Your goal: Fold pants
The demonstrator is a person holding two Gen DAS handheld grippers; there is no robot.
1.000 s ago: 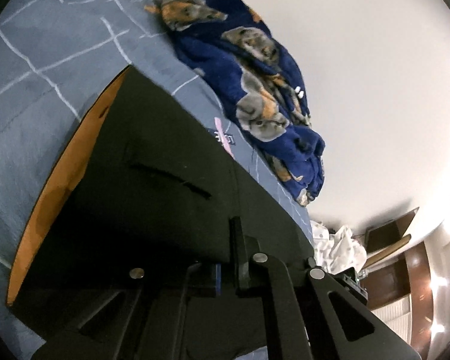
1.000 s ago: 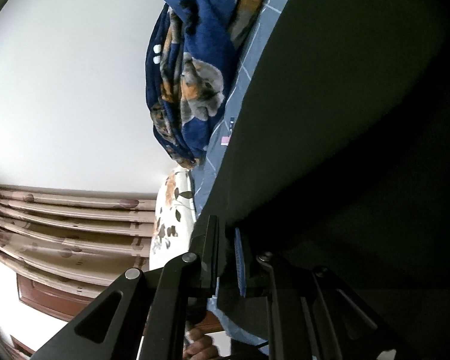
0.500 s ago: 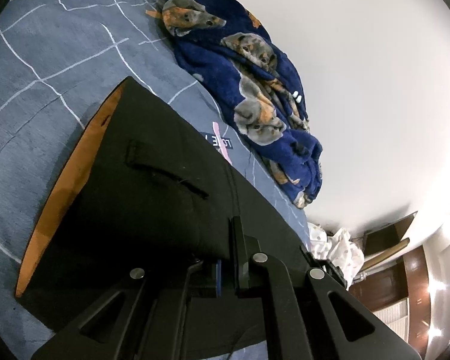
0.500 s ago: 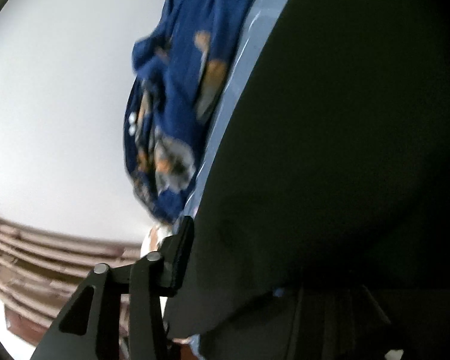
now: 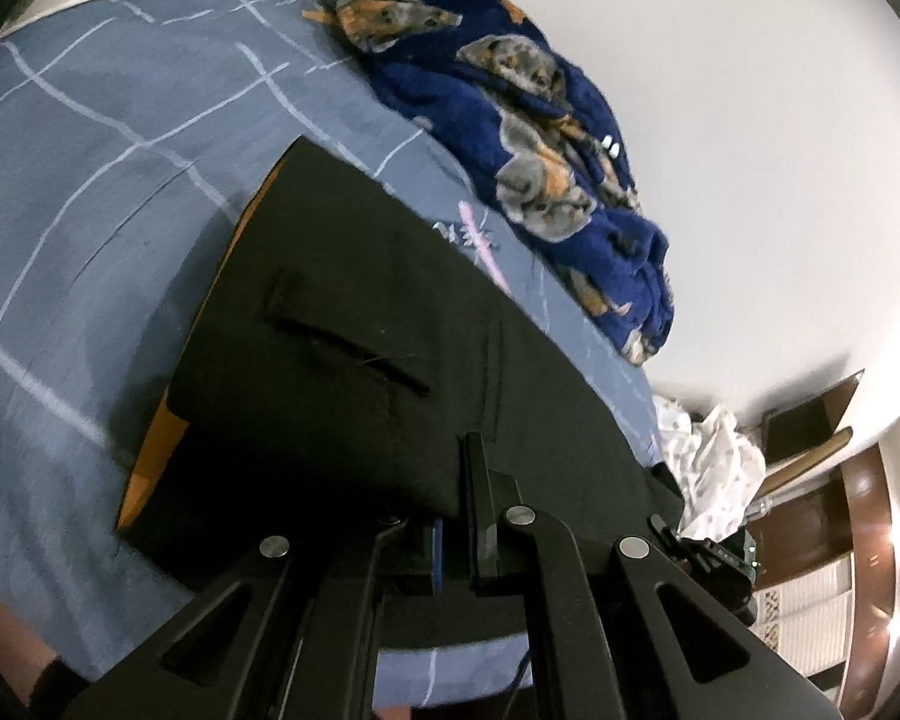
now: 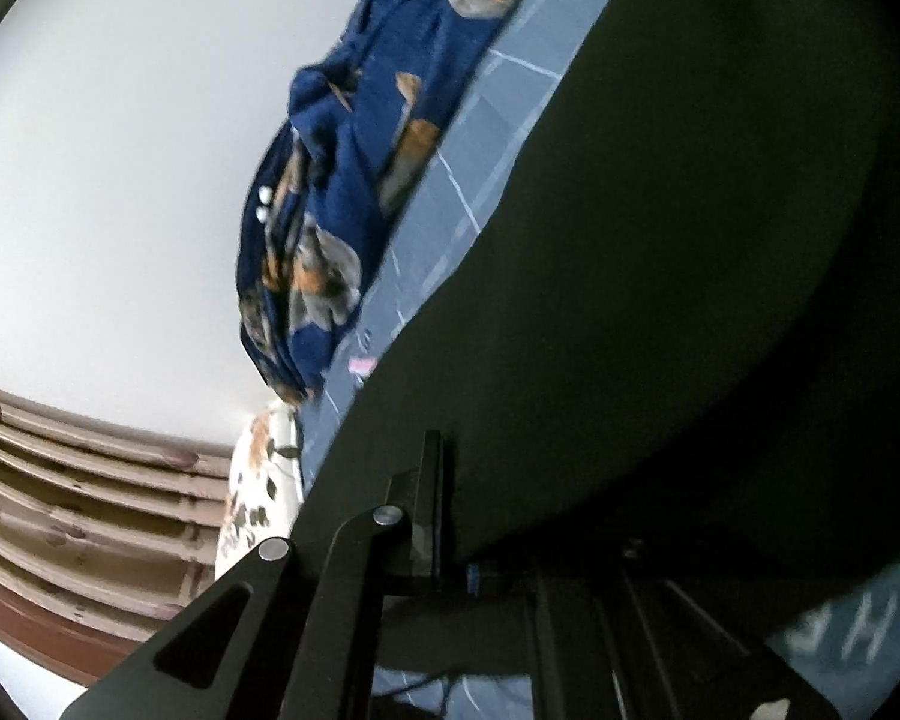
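Left gripper [image 5: 450, 516] is clamped tight on the edge of the black fabric pants with an orange lining [image 5: 354, 348]; right gripper [image 6: 456, 546] grips the same pants [image 6: 660, 276], its far finger hidden behind the cloth. The pants lie across a slate-blue bedsheet with white grid lines [image 5: 102, 138]. Beyond, a rumpled navy fleece blanket printed with dogs [image 5: 510, 120], white wall [image 5: 750, 120], brown pleated curtains [image 6: 78, 498].
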